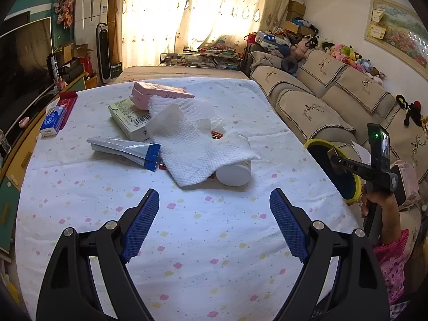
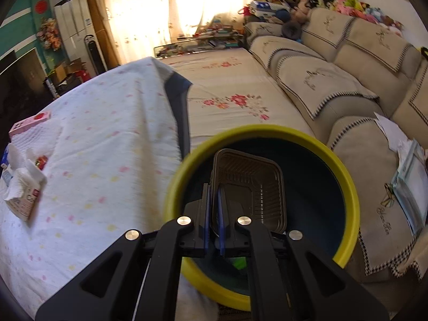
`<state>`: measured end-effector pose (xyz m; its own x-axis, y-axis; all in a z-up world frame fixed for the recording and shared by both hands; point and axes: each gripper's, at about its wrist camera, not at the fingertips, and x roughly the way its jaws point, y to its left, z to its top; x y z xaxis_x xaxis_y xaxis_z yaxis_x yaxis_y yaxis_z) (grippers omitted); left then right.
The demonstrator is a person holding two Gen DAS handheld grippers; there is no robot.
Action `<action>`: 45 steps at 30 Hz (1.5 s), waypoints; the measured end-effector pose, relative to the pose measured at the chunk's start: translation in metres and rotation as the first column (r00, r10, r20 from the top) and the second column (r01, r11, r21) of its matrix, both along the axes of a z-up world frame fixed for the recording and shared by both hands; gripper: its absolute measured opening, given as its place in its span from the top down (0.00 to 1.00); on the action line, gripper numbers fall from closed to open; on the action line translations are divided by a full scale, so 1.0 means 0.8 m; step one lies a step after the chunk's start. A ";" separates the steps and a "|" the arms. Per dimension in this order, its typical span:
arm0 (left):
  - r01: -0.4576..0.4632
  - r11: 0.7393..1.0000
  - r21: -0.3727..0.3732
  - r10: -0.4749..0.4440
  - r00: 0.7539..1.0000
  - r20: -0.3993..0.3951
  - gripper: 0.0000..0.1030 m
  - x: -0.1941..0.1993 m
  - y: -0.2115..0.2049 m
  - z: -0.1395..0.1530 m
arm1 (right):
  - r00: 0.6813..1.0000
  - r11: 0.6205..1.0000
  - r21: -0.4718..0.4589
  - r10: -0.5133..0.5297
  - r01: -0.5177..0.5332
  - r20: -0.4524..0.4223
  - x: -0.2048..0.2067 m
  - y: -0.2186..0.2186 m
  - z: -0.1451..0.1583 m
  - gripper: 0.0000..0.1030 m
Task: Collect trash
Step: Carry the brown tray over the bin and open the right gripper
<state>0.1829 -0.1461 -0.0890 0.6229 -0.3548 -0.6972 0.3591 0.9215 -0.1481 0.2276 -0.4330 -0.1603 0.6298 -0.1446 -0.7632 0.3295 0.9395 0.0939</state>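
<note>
Right gripper: closed tight on the rim of a dark brown ribbed plastic tray, which is held over the mouth of a round bin with a yellow rim and dark inside.
Bin: placed on the floor between the tabletop and a beige sofa.
Left gripper: spread wide, nothing between the blue pads, held above the tabletop covered with a white dotted cloth.
Trash left on the tabletop: a white paper towel is draped over a white round jar; a silver and blue wrapper, a pale green box and a pink box lie beside it.
</note>
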 end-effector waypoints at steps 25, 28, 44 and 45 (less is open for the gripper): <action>0.078 0.994 0.072 -0.076 0.997 -0.029 0.19 0.060 -0.067 -0.023 | 0.997 0.997 0.025 -0.073 0.074 -0.018 -0.031 -0.032 -0.025 0.72; 0.090 0.992 0.089 -0.087 0.996 -0.035 0.19 0.074 -0.078 -0.029 | 0.997 0.997 0.030 -0.077 0.077 -0.020 -0.032 -0.034 -0.028 0.72; 0.081 0.991 0.103 -0.073 0.995 -0.073 0.30 0.120 -0.087 -0.051 | 0.995 0.995 0.051 -0.086 0.088 -0.041 -0.028 -0.040 -0.045 0.72; 0.082 0.992 0.096 -0.076 0.995 -0.072 0.30 0.121 -0.086 -0.050 | 0.996 0.995 0.051 -0.085 0.087 -0.042 -0.027 -0.039 -0.045 0.72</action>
